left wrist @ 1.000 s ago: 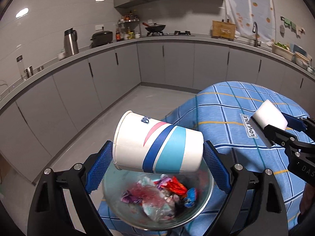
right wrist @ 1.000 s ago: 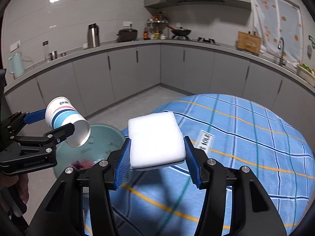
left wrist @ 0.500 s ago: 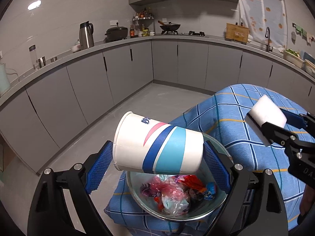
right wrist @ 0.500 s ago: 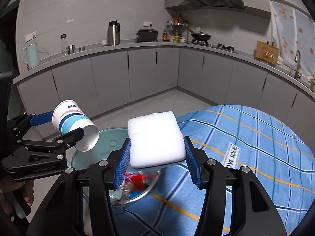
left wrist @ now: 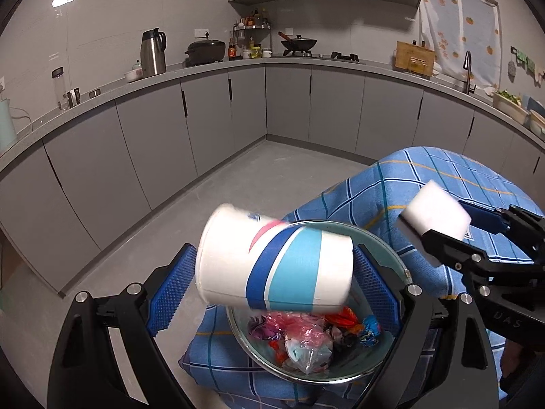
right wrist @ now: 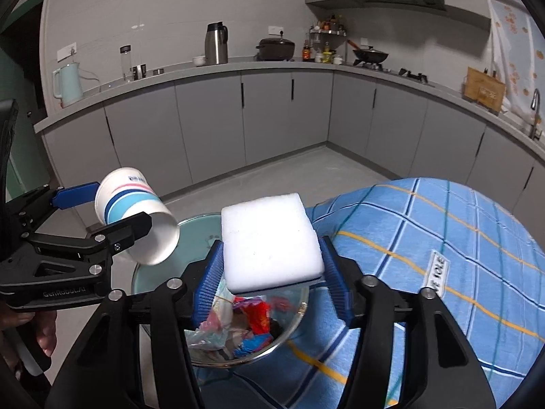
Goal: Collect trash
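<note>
Sponge (right wrist: 269, 242) betw. R fingers (right wrist: 207, 283), just opening; cup (left wrist: 272, 259) betw. L fingers (left wrist: 170, 289), grip unclear.

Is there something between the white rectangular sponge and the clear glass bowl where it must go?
Nothing visible. The white rectangular sponge is just above the clear glass bowl, whose mouth is open; only crumpled wrappers lie inside. The striped paper cup is off to the left, not between them.

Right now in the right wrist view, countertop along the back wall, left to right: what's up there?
Mint kettle → clear jar with black lid → steel thermos → black pot → bottles and jars → wok on the stove → wooden board → faucet.
</note>
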Demonstrator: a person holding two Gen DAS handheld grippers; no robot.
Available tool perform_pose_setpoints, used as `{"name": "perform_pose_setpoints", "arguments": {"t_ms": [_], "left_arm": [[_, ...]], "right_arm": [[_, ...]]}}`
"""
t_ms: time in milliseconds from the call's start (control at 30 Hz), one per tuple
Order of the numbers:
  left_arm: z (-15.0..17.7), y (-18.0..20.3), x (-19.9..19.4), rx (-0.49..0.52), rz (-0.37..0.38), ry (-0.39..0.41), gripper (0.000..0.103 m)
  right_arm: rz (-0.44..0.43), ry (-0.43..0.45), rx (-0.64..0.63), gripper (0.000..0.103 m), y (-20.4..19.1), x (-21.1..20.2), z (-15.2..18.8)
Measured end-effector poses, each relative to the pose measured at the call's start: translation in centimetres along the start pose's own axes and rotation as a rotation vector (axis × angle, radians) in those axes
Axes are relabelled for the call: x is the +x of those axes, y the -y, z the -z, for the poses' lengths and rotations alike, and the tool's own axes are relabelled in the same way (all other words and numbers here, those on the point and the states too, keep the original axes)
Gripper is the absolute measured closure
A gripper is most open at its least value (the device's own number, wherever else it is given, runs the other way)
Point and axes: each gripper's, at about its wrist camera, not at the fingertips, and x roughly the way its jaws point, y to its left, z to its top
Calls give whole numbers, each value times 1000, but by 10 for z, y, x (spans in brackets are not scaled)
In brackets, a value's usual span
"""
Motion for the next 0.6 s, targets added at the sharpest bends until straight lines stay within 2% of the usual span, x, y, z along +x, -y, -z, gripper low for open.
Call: {"name": "perform_pose_setpoints", "arguments": {"t_ms": [33,200,267,433,600], "left_arm": [[0,0,1,-2,7,-4,13],[1,-2,3,-13,13,-5,10],[1,-2,2,-12,13,-4,9],[2,-2,-11,-28,-43,31,6],[6,-3,-34,-33,-47,62,6]], "right_arm": [[-1,1,9,37,3,1,0],[21,-8,48,37,15,1,4],[26,0,62,33,18,-3,5],[56,44,76,32,15,-29,9],[47,99,88,30,7,-58,15]]}}
